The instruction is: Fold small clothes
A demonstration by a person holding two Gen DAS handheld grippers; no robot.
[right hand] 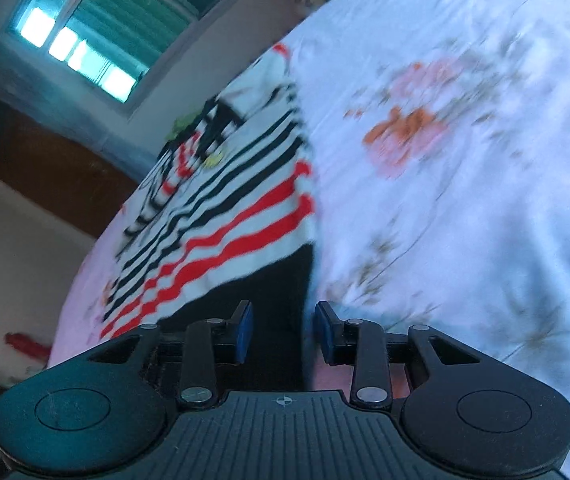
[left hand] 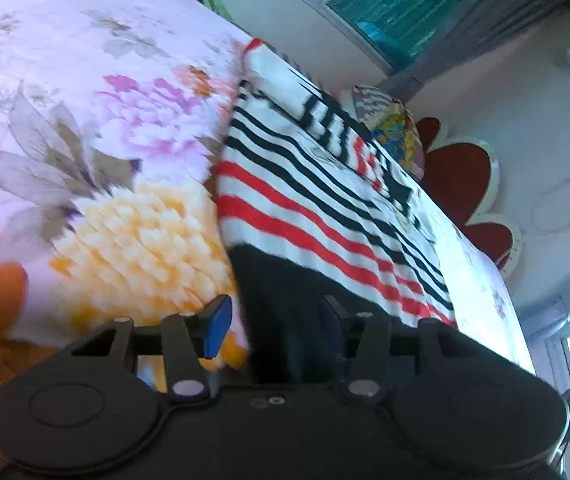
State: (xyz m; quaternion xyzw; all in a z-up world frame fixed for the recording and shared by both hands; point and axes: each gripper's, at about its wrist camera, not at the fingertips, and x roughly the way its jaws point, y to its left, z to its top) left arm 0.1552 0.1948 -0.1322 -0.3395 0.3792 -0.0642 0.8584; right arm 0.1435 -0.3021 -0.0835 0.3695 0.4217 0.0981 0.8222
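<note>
A small garment [left hand: 305, 200] with white, black and red stripes lies flat on the flowered bed sheet [left hand: 105, 120]. Its near end is a wide black hem band [left hand: 285, 288]. My left gripper [left hand: 277, 320] stands over the left corner of that band; black cloth lies between the blue pads [left hand: 219, 326], with a gap showing at the left pad. In the right wrist view the same garment [right hand: 225, 216] runs away from me. My right gripper [right hand: 285, 332] straddles the right corner of the black band [right hand: 281, 280]. A sliver of sheet [right hand: 465, 160] shows beside its right pad.
A patterned pillow [left hand: 393, 128] and a red flower-shaped headboard [left hand: 457, 184] stand at the far end of the bed. Windows [left hand: 385, 0] [right hand: 85, 40] are behind. A green cloth [left hand: 215, 0] lies at the far edge of the bed.
</note>
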